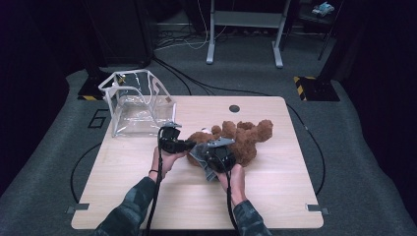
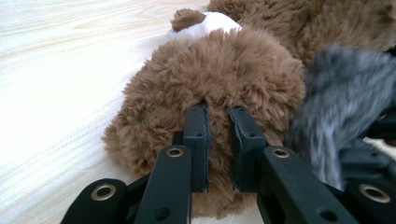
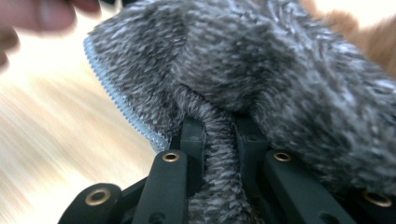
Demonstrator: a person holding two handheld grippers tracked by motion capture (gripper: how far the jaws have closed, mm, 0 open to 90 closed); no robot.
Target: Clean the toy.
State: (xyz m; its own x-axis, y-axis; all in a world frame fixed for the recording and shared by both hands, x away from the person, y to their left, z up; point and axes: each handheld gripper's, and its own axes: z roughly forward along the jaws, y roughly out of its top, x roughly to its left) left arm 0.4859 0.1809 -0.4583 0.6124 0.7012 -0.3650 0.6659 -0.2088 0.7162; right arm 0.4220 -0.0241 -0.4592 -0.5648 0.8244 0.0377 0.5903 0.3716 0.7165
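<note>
A brown teddy bear (image 1: 246,137) lies on the wooden table (image 1: 147,196), right of its middle. My left gripper (image 2: 218,114) is shut on a tuft of the bear's brown fur (image 2: 219,70), close to its white muzzle (image 2: 210,21). Against the bear's near side lies a grey fuzzy cloth (image 1: 199,158) with a pale blue toothed edge (image 3: 121,107). A fold of that cloth (image 3: 243,60) is pinched in my right gripper (image 3: 219,123), which is shut. In the high view the left gripper (image 1: 189,145) and the right gripper (image 1: 216,153) sit side by side at the bear's left end.
A clear plastic box (image 1: 137,103) with white edging lies tipped at the table's far left corner. A dark round hole (image 1: 234,108) marks the far edge. A hand (image 3: 37,14) shows blurred at the top left of the right gripper view. Cables cross the grey carpet beyond.
</note>
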